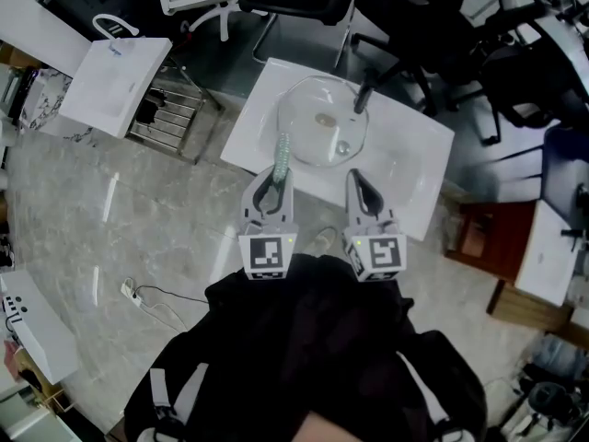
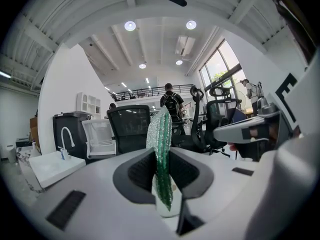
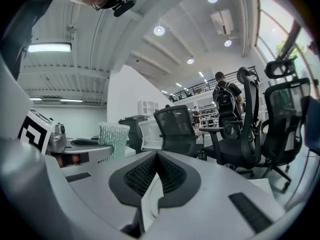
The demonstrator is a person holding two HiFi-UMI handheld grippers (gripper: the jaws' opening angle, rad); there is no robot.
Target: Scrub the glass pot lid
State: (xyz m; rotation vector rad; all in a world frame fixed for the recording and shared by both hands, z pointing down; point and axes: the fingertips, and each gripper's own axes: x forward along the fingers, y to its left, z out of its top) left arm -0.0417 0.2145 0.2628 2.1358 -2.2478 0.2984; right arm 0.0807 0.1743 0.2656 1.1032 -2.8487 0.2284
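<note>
My left gripper is clamped on the green scrub pad. My right gripper is pressed together, with nothing in it. The glass pot lid lies at the upper middle of the head view on the white table. Nothing holds it, so I fear it may slide when I scrub.

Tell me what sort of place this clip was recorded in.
Probably an open-plan office or workshop hall, not a kitchen: mesh office chairs, a high ceiling with round lights and a mezzanine railing. The glass pot lid lies on a white table.
</note>
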